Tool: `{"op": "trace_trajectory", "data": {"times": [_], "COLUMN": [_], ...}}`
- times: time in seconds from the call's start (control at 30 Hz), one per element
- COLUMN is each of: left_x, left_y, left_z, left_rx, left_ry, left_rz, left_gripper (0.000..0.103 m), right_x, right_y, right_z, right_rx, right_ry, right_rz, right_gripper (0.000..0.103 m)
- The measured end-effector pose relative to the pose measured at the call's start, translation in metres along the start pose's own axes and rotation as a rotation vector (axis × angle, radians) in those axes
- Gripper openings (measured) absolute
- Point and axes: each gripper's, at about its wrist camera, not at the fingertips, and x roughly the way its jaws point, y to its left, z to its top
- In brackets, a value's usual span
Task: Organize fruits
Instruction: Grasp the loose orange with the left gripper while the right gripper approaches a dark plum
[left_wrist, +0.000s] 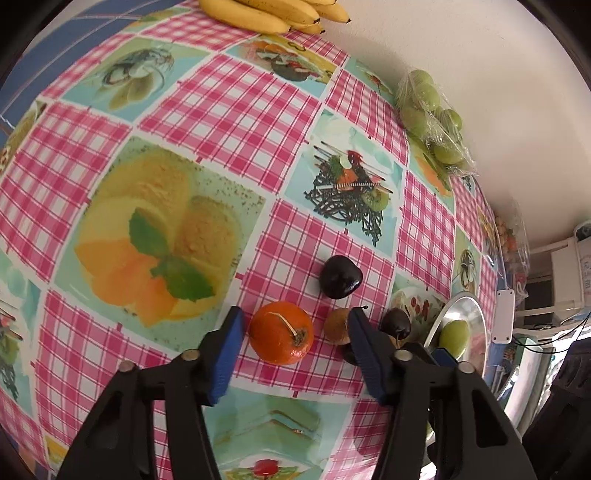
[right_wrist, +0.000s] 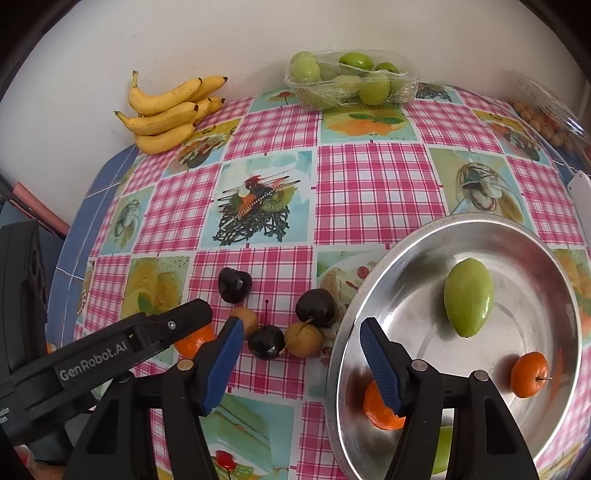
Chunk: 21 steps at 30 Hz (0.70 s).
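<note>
The worktop (right_wrist: 373, 184) is wearing a cloth of pink check squares and dessert pictures. Sitting on it at the right is a round metal plate (right_wrist: 417, 258), which is carrying a green fruit (right_wrist: 468, 297) and two small oranges (right_wrist: 529, 373); one of the two is lying partly behind a right finger.

A bunch of bananas (right_wrist: 166, 112) and a clear tray of green fruits (right_wrist: 351, 79) are resting along the far wall.

The left gripper (left_wrist: 295, 334), seen from the right wrist camera, is showing the lettering "GenRobot.AI" on its black arm. Its blue fingers (left_wrist: 227, 354) are standing apart on either side of an orange (left_wrist: 281, 332) on the cloth, with gaps showing, not pressing it.

The right gripper (right_wrist: 301, 354) is hovering with fingers apart over the plate's near rim, gripping nothing.

Beside the orange, three dark plums (right_wrist: 234, 284) and two small brown fruits (right_wrist: 303, 339) are clustering left of the plate.
</note>
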Motion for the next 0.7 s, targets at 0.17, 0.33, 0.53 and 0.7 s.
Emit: {"op": "trace_trajectory", "data": {"times": [0.17,0.33,0.53,0.7], "left_x": [0.004,0.006,0.003,-0.012], "left_y": [0.003,0.003,0.007,0.013], "left_z": [0.0,0.0,0.001,0.006], "left_rx": [-0.022,-0.022,-0.046,-0.059], "left_ry": [0.014,0.014,0.006,-0.041], "left_rz": [0.0,0.009,-0.014,-0.017], "left_gripper": [0.049,0.038,0.038,0.038], "right_x": [0.001,0.001,0.0,-0.003], "right_y": [-0.001,-0.003,-0.004,0.0], "right_z": [0.0,0.0,0.0,0.004], "right_rx": [0.004,0.013,0.023,0.023], "right_ry": [0.004,0.002,-0.004,-0.035], "right_rz": [-0.007,-0.006,-0.01,0.014], "right_gripper": [0.068,0.068,0.068,0.068]}}
